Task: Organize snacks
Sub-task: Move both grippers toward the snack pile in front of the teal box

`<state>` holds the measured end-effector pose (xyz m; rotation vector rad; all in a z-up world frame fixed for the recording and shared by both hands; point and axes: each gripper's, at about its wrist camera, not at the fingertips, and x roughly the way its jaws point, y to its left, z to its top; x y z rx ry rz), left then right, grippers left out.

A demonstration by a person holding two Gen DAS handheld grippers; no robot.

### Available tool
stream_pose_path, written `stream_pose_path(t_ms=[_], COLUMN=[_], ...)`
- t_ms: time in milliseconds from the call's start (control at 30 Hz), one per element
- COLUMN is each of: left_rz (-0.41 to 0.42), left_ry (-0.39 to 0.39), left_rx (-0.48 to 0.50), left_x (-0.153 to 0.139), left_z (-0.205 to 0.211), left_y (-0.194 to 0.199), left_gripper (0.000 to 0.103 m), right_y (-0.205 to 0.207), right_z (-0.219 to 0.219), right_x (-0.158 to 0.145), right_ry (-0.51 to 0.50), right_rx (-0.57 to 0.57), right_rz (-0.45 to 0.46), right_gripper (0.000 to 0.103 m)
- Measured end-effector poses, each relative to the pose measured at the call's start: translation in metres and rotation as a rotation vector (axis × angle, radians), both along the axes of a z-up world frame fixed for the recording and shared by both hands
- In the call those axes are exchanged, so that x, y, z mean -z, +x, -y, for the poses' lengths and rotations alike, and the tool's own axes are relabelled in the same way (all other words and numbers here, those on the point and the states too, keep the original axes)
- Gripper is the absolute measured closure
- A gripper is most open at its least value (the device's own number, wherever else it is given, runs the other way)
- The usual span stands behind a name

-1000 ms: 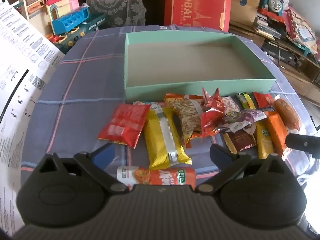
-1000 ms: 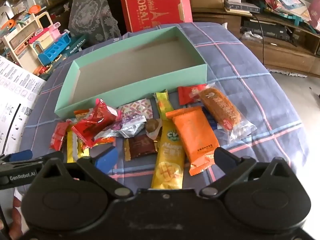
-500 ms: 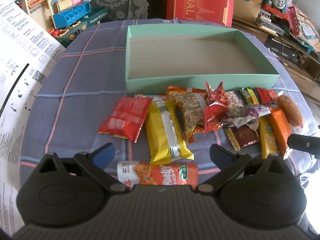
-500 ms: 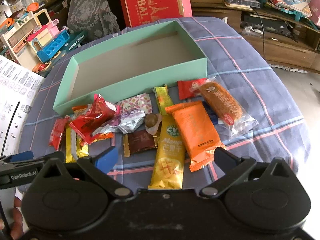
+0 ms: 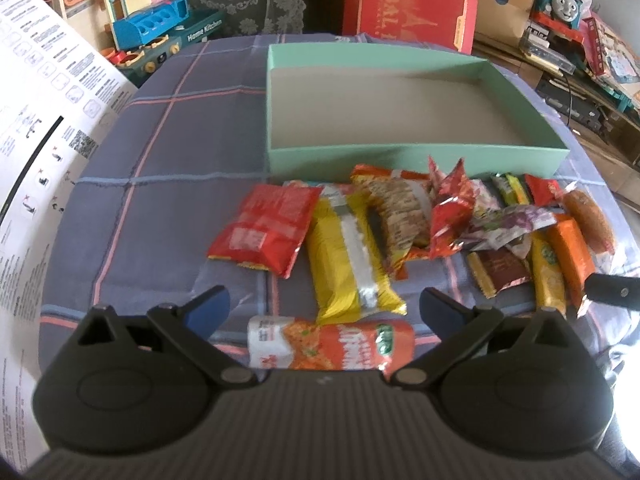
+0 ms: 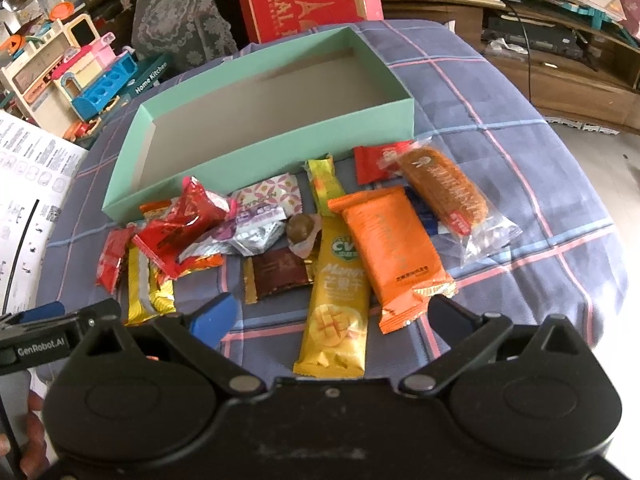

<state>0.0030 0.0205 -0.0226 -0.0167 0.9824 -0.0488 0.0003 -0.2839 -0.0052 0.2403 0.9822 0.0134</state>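
1. Both cameras have drawn slightly nearer the shallow mint-green cardboard box (image 5: 400, 156) than a second ago; no snack has shifted, and the box holds nothing yet.
2. Left tool (image 5: 322, 306) is spread wide and empty, in front of the box, with the orange-and-white noodle packet (image 5: 330, 344) lying between its fingers. Right tool (image 6: 334, 314) is likewise spread and empty, with the yellow mango-bar wrapper (image 6: 336, 312) between its fingers.
3. Risk, as I judge it: the snacks in front of the box overlap, so closing on the yellow crinkled packet (image 5: 352, 256) or the orange foil packet (image 6: 390, 252) could drag a neighbour along, and slick foil may slip from the pads.
4. Only the left view shows the noodle packet and the flat red sachet (image 5: 266, 228) left of the pile. Only the right view clearly shows the round chocolate ball (image 6: 299, 229), the clear-wrapped brown cake (image 6: 444, 192) and a person's fingertips (image 6: 34, 436).
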Motion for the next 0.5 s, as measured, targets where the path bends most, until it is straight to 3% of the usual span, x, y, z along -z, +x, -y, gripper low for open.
stream_pose_path(t_ms=[167,333,500], left_rz=[-0.059,-0.146,-0.16], left_ry=[-0.003,-0.022,-0.009], left_rx=[0.003,0.027,0.054], left_x=[0.016,0.034,0.04], left_z=[-0.012,-0.012,-0.002], left_y=[-0.006,-0.004,-0.002], left_gripper=[0.0,0.0,0.0], right_y=[-0.01,-0.009,-0.008], right_z=[0.005,0.018,0.021], right_x=[0.007,0.026,0.035], right_ry=[-0.006,0.04,0.078], right_rx=[-0.038,-0.024,-0.04], right_rz=[0.093,0.037,-0.009], right_gripper=[0.0,0.0,0.0])
